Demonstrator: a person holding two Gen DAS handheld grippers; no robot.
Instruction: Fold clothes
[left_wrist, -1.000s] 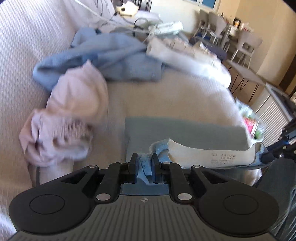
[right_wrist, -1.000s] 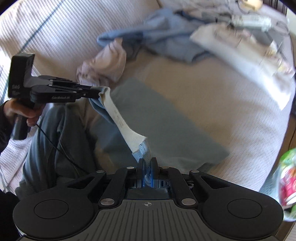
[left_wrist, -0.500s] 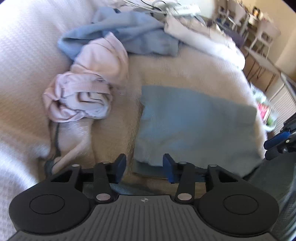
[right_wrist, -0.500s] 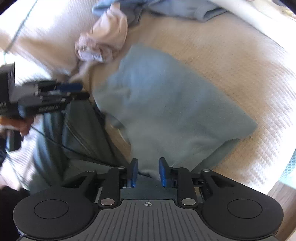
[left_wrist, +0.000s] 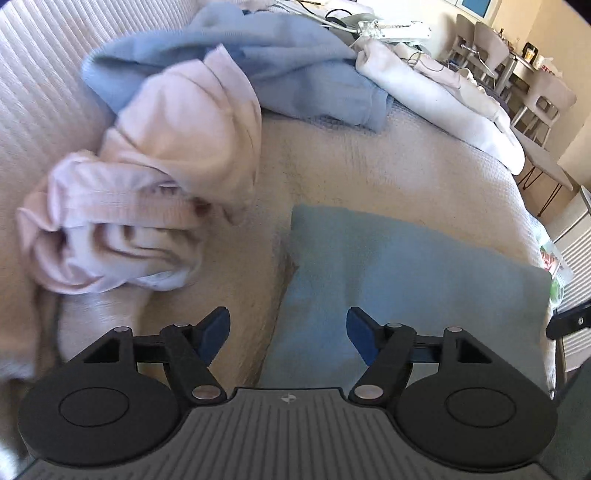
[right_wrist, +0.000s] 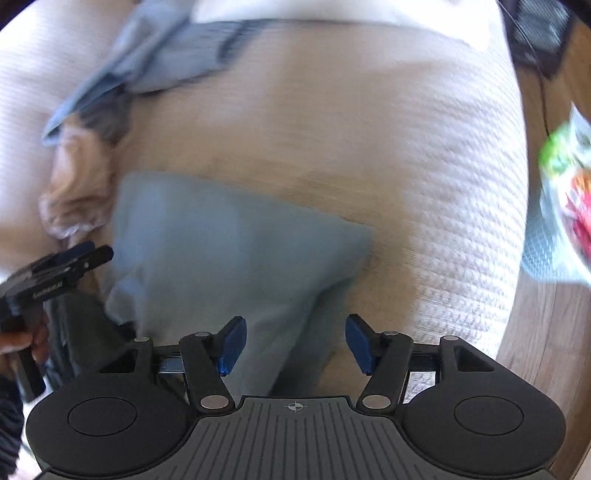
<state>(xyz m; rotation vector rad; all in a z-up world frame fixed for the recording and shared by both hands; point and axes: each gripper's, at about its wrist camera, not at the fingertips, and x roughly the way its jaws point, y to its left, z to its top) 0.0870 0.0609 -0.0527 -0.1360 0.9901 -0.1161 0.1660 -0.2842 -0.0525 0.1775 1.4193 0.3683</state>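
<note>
The right gripper stands wide apart over a folded blue-grey cloth lying mid-frame on a cream bedspread.

Bed with cream textured cover fills most of the view, sunlit. Far right: pale chairs around a table, beige wall behind. A window shows at the top edge. Wood floor beside the bed.

Pale chairs stand at a table beyond the bed. A colourful packet lies on the wooden floor beside the bed.
</note>
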